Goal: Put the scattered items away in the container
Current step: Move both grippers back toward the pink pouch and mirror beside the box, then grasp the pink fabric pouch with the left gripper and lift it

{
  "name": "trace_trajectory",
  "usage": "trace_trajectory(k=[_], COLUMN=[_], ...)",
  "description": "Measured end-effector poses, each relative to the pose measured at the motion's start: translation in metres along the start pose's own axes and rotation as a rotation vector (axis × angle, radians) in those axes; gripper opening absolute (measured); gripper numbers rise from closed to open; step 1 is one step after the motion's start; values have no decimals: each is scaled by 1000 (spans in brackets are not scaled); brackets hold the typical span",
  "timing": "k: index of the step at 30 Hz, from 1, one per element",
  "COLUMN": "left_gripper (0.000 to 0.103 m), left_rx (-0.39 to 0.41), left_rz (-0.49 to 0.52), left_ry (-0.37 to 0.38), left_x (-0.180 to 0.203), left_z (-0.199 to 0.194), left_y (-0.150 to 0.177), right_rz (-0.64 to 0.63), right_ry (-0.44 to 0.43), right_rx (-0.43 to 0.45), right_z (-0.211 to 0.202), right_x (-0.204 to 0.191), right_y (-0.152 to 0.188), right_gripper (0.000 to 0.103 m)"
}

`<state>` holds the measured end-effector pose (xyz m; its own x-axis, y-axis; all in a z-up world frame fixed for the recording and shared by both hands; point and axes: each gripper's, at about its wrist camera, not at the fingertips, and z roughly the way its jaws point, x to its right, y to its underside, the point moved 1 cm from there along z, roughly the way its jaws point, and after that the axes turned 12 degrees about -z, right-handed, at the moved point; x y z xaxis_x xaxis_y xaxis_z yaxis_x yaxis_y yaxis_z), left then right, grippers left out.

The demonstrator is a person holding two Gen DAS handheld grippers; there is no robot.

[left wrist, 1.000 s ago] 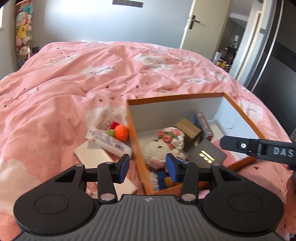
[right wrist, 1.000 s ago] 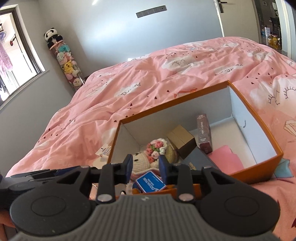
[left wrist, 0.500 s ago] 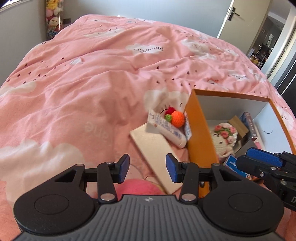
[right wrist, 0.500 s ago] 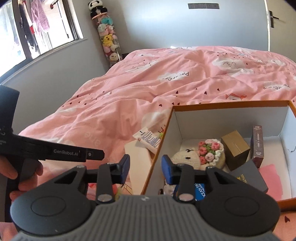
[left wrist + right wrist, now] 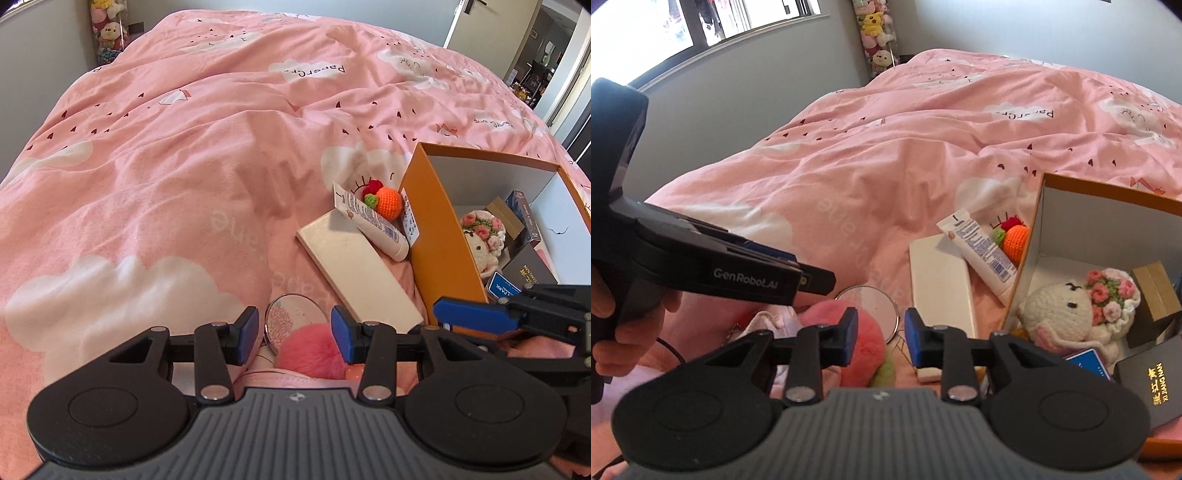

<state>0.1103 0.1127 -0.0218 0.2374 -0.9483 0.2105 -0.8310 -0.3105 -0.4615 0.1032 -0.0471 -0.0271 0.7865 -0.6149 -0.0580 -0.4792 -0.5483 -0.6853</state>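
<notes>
The orange box (image 5: 432, 229) stands on the pink bed with a crochet bunny (image 5: 1067, 317), a black box (image 5: 1156, 373) and a brown box (image 5: 1156, 295) inside. Left of it lie a cream flat box (image 5: 354, 269), a white tube (image 5: 373, 225) and an orange crochet fruit (image 5: 389, 201). My left gripper (image 5: 294, 336) is open above a round mirror (image 5: 293, 317) and a pink pompom (image 5: 314, 350). My right gripper (image 5: 881, 336) hovers over the same pompom (image 5: 864, 343) and mirror (image 5: 871, 299). Its jaws are closing with nothing pressed between them.
A hand (image 5: 613, 332) holds the left gripper (image 5: 816, 280) at the left of the right wrist view. The right gripper's blue finger (image 5: 476, 317) reaches in beside the box's near corner. A rumpled pink duvet (image 5: 184, 166) spreads far and left; a tall jar of plush toys (image 5: 875, 33) stands by the wall.
Both grippers have swung left, away from the box's inside and toward the loose items beside it. The mirror and pompom have come into view under them. The right jaws have narrowed.
</notes>
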Motion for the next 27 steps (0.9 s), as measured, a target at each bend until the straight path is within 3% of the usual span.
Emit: trace_trajectory(k=[5,14,21,24,27], left_gripper=[50,50,50,37,36], left_rx=[-13,-17,-15,-39,-55], left_rz=[1,30,84,103,95], left_ry=[-5,-1,-9,-16,-6], left_x=[-5,-8,-5,-5,-10], left_z=[1,-9,-26,-26,-25], left_y=[-1,5,18,24,29], right_rz=[-3,37,0,5,5], right_ry=[-36,-135,-41,-25,-11], right_rx=[-53,-51,-83,-86,-86], right_z=[16,14,12,9,5], right_x=[-2,-5,0,5,10], right_y=[-1,-4,-4,-2,-2], right_gripper=[31,36,37,37,37])
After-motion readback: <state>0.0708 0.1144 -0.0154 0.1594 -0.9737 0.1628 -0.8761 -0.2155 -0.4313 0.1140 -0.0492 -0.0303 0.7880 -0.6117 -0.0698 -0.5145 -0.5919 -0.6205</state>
